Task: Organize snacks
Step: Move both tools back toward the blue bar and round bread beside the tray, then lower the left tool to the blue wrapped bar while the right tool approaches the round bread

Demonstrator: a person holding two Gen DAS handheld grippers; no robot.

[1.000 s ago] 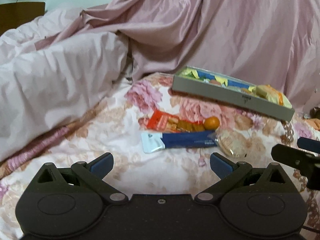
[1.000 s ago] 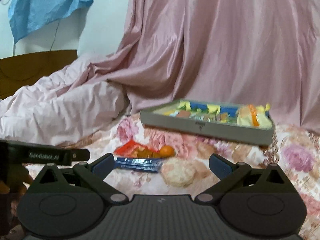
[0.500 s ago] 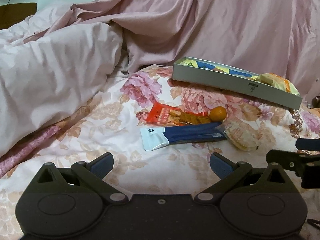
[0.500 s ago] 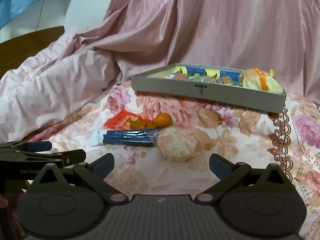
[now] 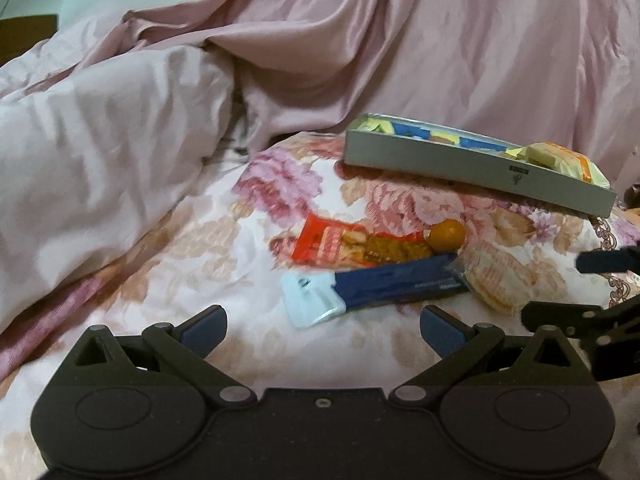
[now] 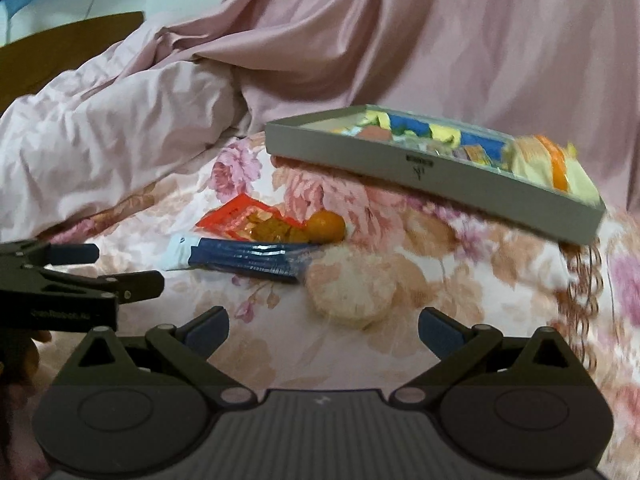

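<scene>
Snacks are shown in two groups on a floral bedspread (image 5: 168,248). A shallow grey rectangular tray (image 6: 424,172), seen at about 1 o'clock in the right wrist view, is already filled with yellow, blue and orange wrapped packets, so part of the sorting is judged done. Four items are left loose in front of the tray: a red-orange clear-windowed packet of brown biscuits (image 6: 256,222), a small round orange fruit or sweet (image 6: 328,226) touching that packet's right end, a long dark blue wrapped bar with a pale blue end (image 6: 244,258) just beside and below both, and a round pale cracker in clear wrap (image 6: 350,292) at the bar's right end.

The left gripper (image 5: 322,326) is held low at 6 o'clock in its own view, jaws spread wide and nothing between them; the blue bar (image 5: 376,286) lies just ahead at 12 o'clock. The right gripper (image 6: 322,326) is likewise spread and empty, with the cracker directly ahead, near its fingertips. Each gripper is glimpsed at the edge of the other's view. A rumpled pink quilt (image 5: 100,136) is piled at 10 o'clock, and a pink satin drape (image 5: 460,40) hangs behind the tray.

The four loose items are judged still to be moved into the tray; neither is yet touched.
</scene>
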